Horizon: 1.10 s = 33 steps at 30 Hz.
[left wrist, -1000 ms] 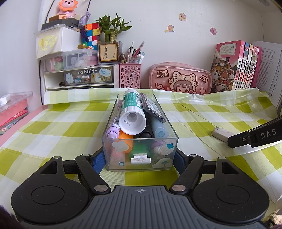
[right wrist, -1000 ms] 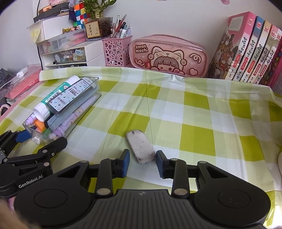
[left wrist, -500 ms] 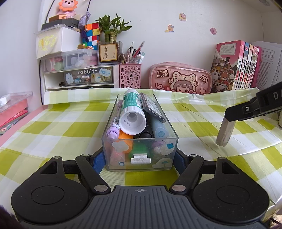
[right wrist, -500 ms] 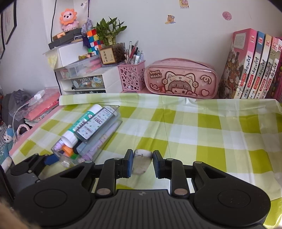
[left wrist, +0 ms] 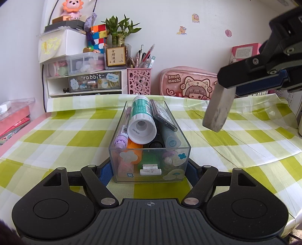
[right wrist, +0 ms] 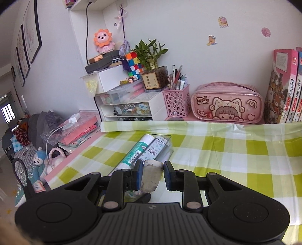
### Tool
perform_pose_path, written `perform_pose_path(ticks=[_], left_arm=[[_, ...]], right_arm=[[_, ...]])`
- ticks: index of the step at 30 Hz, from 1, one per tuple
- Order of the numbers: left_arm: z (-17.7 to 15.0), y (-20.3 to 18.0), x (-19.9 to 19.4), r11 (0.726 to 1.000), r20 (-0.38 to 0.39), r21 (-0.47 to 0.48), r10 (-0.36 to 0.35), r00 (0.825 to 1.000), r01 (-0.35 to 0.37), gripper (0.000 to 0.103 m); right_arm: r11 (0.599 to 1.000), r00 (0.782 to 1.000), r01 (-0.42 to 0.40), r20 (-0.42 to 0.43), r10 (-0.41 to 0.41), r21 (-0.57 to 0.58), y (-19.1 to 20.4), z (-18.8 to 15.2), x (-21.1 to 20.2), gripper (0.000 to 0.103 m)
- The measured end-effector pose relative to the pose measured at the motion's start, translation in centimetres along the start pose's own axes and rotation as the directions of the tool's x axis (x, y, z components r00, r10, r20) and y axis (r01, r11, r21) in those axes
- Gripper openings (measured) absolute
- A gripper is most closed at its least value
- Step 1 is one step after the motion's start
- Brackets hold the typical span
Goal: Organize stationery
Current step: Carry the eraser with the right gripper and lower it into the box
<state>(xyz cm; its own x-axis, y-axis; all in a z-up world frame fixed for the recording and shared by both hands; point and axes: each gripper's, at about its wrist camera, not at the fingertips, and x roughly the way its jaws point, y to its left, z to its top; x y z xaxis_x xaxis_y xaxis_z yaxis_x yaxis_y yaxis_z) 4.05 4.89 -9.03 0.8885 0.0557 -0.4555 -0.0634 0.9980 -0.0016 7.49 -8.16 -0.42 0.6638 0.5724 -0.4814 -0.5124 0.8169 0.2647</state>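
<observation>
Stationery box, crammed with pens and glue, sits clamped in left tool; right tool grips eraser.

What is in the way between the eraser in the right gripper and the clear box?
No obstacle in the air between the eraser and the clear box. The box, though, is heaped: a glue stick tops the pile.

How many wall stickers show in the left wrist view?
3. One sits highest, one lower and to its left, one round pink further right. The right claw's arm may hide more.
</observation>
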Motion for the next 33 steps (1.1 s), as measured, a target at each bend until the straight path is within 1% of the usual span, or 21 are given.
perform_pose_path(ticks=[4, 9, 16, 27, 33], left_arm=[[0.0, 0.0, 0.0, 1.000, 0.000, 0.000, 0.000, 1.000, 0.000, 0.073], [0.0, 0.0, 0.0, 1.000, 0.000, 0.000, 0.000, 1.000, 0.000, 0.073], [0.0, 0.0, 0.0, 1.000, 0.000, 0.000, 0.000, 1.000, 0.000, 0.073], [0.0, 0.0, 0.0, 1.000, 0.000, 0.000, 0.000, 1.000, 0.000, 0.073], [0.0, 0.0, 0.0, 1.000, 0.000, 0.001, 0.000, 1.000, 0.000, 0.073]], right_arm=[[0.999, 0.999, -0.037, -0.004, 0.037, -0.001, 1.0, 0.2, 0.5, 0.041], [0.999, 0.998, -0.053, -0.020, 0.053, 0.009, 1.7, 0.4, 1.8, 0.041], [0.999, 0.997, -0.052, -0.059, 0.053, 0.012, 2.1, -0.1, 3.6, 0.041], [1.000, 0.999, -0.026, -0.043, 0.026, 0.010, 2.0, 0.1, 3.7, 0.041], [1.000, 0.997, -0.029, -0.069, 0.029, -0.003, 2.2, -0.2, 4.3, 0.041]])
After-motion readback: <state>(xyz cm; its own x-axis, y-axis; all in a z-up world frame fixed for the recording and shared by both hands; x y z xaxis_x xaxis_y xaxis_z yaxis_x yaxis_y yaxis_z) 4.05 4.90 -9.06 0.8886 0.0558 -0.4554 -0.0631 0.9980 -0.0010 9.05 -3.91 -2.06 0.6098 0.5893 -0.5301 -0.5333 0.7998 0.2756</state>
